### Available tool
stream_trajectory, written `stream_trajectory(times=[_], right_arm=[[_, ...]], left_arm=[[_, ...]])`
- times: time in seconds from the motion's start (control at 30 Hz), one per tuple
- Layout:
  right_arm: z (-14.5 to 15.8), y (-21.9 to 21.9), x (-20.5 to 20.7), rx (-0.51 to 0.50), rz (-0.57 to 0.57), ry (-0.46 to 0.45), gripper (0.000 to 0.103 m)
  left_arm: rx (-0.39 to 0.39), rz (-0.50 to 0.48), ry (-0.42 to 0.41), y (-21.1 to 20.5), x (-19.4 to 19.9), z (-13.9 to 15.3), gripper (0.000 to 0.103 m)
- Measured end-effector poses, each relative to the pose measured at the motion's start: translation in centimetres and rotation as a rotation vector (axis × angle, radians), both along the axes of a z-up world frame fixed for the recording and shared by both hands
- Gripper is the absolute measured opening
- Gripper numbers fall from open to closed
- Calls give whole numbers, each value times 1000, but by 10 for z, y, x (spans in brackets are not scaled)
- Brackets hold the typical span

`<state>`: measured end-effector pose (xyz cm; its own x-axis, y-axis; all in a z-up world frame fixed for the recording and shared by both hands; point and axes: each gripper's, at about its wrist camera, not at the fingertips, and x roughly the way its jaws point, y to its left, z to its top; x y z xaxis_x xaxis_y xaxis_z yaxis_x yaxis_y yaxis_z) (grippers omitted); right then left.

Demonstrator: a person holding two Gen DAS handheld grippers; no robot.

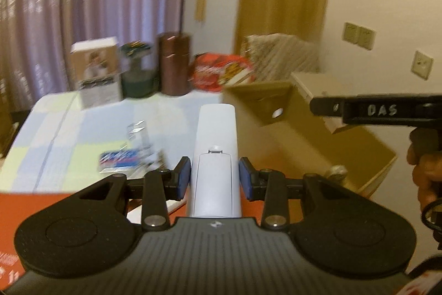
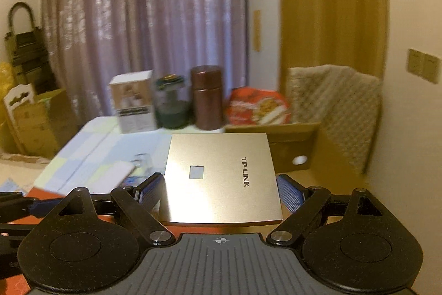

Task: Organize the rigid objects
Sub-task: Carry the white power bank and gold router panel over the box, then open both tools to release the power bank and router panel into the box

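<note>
My left gripper is shut on a white remote control, held back side up above the table, pointing forward. My right gripper is shut on a gold TP-LINK router, held flat above the table's near edge. The right gripper also shows in the left wrist view at the right, over an open cardboard box. The same box lies ahead and right of the router in the right wrist view.
At the table's far edge stand a white box, a green jar, a brown cylinder tin and a red snack bag. Small packets lie on the pale checked tablecloth. A red box is near left.
</note>
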<state>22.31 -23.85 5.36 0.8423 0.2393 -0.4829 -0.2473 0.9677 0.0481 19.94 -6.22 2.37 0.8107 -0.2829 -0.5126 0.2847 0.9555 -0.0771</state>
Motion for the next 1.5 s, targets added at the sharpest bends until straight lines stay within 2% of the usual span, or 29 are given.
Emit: stream_trajectory(times=[0.27, 0.6, 0.97, 1.07, 1.5], right_arm=[[-9, -81, 19, 21, -91, 85, 84], [-38, -128, 16, 78, -126, 154, 84], [-48, -144, 18, 93, -139, 169, 84], [-49, -144, 19, 92, -137, 169, 84], [-50, -133, 19, 79, -127, 168, 84]], left_arm=[[-34, -100, 17, -79, 31, 16, 33], [-3, -149, 101, -134, 54, -11, 33], [46, -156, 143, -145, 67, -36, 33], [33, -169, 160, -145, 72, -38, 33], [17, -93, 97, -109, 65, -14, 34]])
